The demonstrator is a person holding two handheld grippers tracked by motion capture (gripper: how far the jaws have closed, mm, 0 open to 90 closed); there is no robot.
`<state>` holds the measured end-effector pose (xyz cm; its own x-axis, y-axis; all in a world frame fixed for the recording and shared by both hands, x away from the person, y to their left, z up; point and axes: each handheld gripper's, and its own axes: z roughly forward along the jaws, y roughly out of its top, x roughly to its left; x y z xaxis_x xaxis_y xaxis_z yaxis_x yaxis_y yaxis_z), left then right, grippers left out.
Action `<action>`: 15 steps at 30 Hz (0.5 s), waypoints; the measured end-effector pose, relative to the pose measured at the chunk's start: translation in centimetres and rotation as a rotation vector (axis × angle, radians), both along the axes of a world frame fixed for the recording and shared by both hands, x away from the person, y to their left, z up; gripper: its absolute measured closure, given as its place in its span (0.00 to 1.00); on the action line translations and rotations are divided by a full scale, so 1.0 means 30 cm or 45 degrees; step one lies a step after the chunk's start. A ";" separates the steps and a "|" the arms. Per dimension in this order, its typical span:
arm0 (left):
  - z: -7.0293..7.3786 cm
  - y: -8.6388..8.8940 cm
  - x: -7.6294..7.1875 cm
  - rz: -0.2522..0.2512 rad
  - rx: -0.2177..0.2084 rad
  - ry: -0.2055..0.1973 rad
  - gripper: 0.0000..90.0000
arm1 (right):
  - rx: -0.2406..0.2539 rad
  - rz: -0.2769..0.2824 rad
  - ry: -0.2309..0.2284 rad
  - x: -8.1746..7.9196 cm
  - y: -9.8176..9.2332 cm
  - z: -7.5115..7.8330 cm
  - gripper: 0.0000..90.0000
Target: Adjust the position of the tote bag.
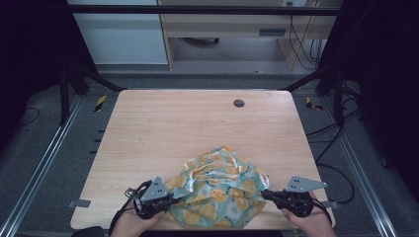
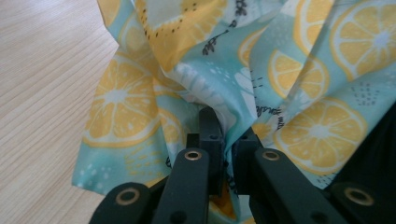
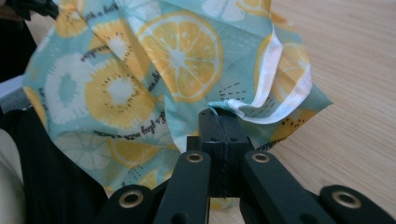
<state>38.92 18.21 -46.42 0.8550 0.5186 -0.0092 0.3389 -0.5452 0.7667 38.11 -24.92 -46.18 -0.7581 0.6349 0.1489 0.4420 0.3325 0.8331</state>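
A crumpled teal cloth (image 1: 220, 190) printed with orange and lemon slices lies bunched at the table's near edge, between both hands. My left gripper (image 1: 170, 201) is shut on the cloth's left edge; in the left gripper view its jaws pinch a fold of the cloth (image 2: 219, 70), and the fabric rises up and away from them. At the cloth's right edge my right gripper (image 1: 267, 194) is shut on a corner. In the right gripper view a white-hemmed corner of the cloth (image 3: 177, 56) sits clamped at the jaw tips (image 3: 224, 114).
The light wooden table (image 1: 188, 123) has a round grey cable grommet (image 1: 239, 103) near its far edge. Black frame posts and cables stand beyond the table's sides. The cloth overhangs the near edge.
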 end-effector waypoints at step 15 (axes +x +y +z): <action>0.001 0.026 -0.006 0.073 -0.032 -0.034 0.78 | 0.008 -0.014 -0.015 0.021 0.010 0.001 0.77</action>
<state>38.74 18.98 -46.38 0.8239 0.5668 -0.0001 0.3481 -0.5058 0.7893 38.74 -24.63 -46.14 -0.7526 0.6426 0.1436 0.4357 0.3224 0.8404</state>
